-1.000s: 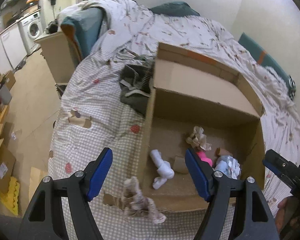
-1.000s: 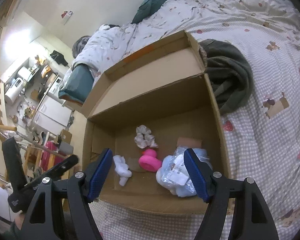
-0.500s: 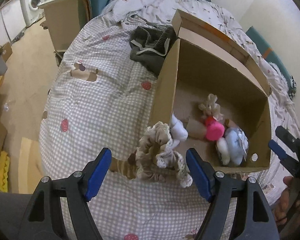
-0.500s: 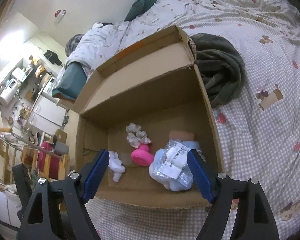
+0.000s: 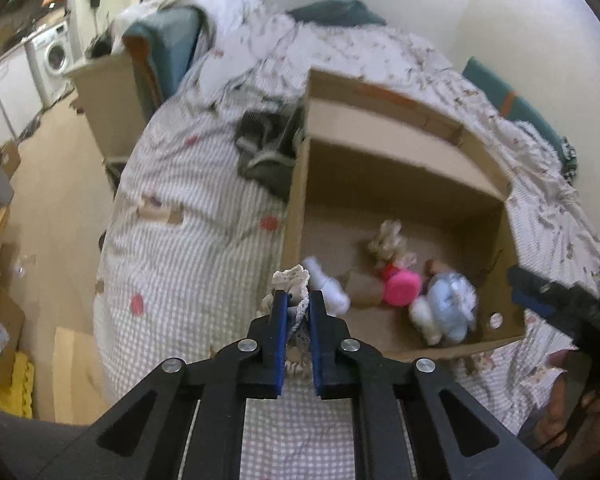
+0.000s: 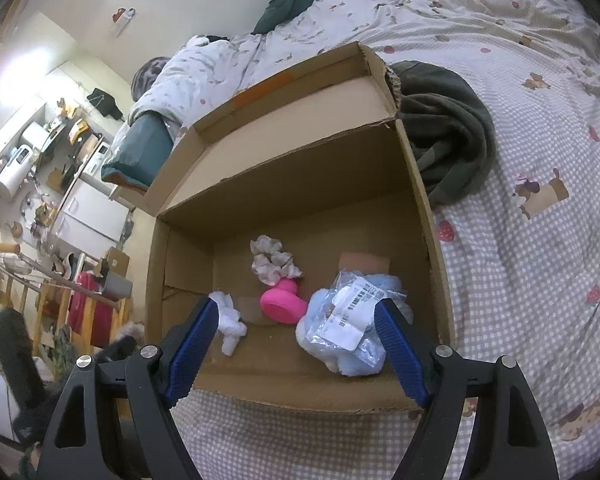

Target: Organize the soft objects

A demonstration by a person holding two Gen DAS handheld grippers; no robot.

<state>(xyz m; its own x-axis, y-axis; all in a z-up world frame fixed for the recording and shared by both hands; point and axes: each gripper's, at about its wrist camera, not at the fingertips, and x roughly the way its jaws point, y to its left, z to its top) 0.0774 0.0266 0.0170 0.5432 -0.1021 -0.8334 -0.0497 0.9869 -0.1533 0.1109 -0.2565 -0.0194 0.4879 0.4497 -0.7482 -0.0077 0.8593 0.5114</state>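
Note:
My left gripper (image 5: pixel 298 294) hangs just outside the near left corner of the open cardboard box (image 5: pixel 380 168), its jaws closing tight on a cream frilly cloth piece (image 5: pixel 290 278). Inside the box lie a white soft item (image 5: pixel 328 292), a pink toy (image 5: pixel 400 288), a pale blue plush in clear plastic (image 5: pixel 448 304) and a beige frilly piece (image 5: pixel 388 240). My right gripper (image 6: pixel 296 308) stands open over the box's near wall (image 6: pixel 300 392), with nothing pressed between its fingers. The blue plush (image 6: pixel 348 320), pink toy (image 6: pixel 280 304) and white item (image 6: pixel 228 316) lie just beyond it.
The box rests on a bed with a checked sheet (image 6: pixel 520 280). A dark green garment (image 6: pixel 448 136) is bunched against the box's side. Bare floor with cardboard pieces (image 5: pixel 72 360) runs along the bed's left edge, and a washing machine (image 5: pixel 54 56) stands beyond.
The left jaws have shut on the frilly cloth, which lay between them on the sheet half a second ago. The right gripper has stayed over the box, its jaws slightly wider.

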